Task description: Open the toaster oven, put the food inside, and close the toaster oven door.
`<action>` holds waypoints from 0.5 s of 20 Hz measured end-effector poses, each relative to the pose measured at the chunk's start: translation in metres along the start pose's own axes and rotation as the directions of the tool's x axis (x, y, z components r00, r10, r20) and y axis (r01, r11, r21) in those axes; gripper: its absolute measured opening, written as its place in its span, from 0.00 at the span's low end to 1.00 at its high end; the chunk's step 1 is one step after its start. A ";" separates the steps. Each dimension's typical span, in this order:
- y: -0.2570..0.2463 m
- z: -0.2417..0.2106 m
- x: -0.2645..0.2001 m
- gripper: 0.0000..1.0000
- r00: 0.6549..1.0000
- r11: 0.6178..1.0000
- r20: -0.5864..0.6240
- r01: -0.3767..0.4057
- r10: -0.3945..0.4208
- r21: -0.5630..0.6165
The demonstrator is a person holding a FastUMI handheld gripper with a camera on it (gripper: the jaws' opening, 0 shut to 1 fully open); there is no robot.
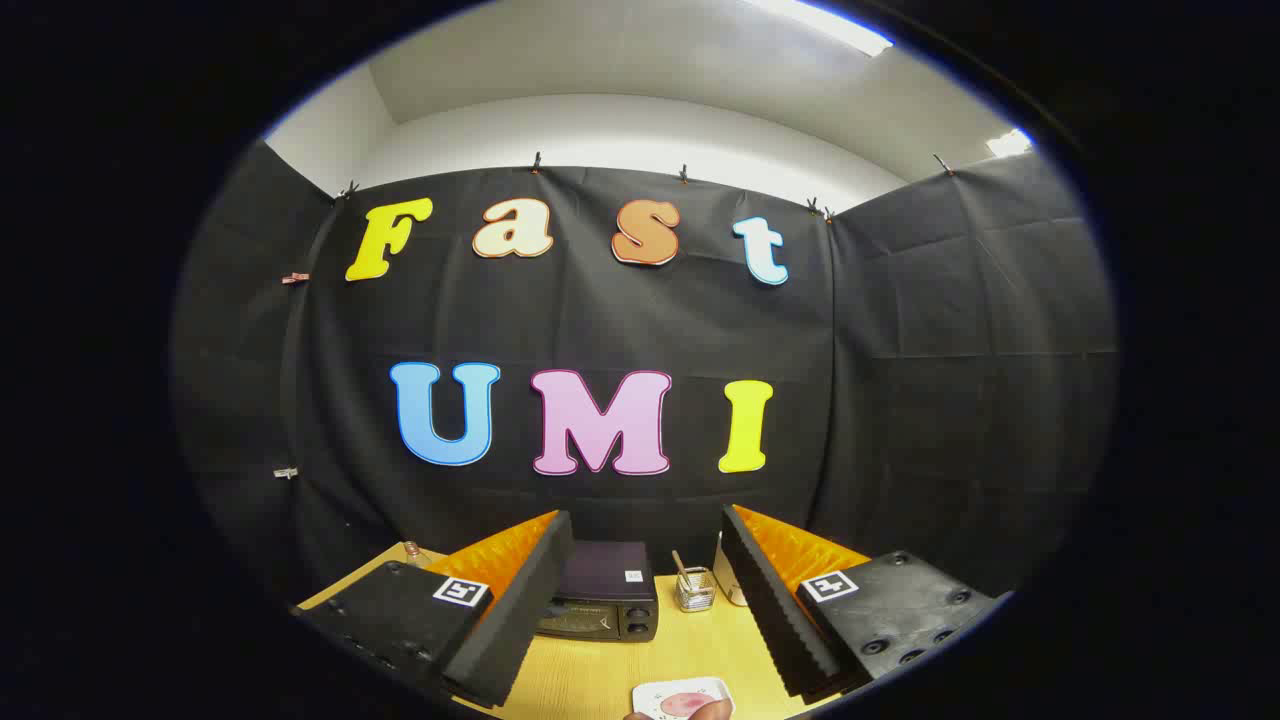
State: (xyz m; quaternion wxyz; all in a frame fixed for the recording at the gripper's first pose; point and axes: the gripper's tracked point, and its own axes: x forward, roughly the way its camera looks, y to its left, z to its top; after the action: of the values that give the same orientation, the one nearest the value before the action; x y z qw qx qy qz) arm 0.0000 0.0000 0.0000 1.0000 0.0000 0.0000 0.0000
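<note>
Pale wood of the counter (590, 680) shows low in the frame, between the two fingers of the gripper (640, 600), whose jaws stand wide apart and released, holding nothing. Nearest of all, at the bottom centre and just short of the gap between the fingers, a small white plate (660, 693) carries a pinkish piece of food (685, 703); something rounded overlaps the plate's near rim, possibly a fingertip, though it is too cropped to be sure. The plate sits well forward of everything else, which I judge convenient: the food can be picked up once the oven is open, without reaching over other things. Beyond the fingers, toward the lower centre-left, the dark toaster oven (605, 597) stands on the counter against the booth's black cloth wall (900, 400), its front turned this way, its door apparently shut and its knobs at the right of the front; the left finger hides its left part. Just right of the oven sits a small clear holder (694, 592) with a stick in it, and beside that a pale upright container (728, 585), partly behind the right finger. A small glass jar (411, 550) peeks out at the counter's far left corner. With the jaws spread and aimed roughly at the oven, the opening step looks not yet begun.
</note>
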 end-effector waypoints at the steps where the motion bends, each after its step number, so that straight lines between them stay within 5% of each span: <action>1: -0.001 0.001 0.000 0.97 1.000 1.000 0.001 0.002 -0.002 -0.004; 10: 0.004 0.001 0.002 0.97 1.000 1.000 0.001 -0.004 0.004 0.000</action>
State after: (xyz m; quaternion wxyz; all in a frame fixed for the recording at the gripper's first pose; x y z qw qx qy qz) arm 0.0021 0.0043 0.0007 1.0000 0.0001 -0.0007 0.0018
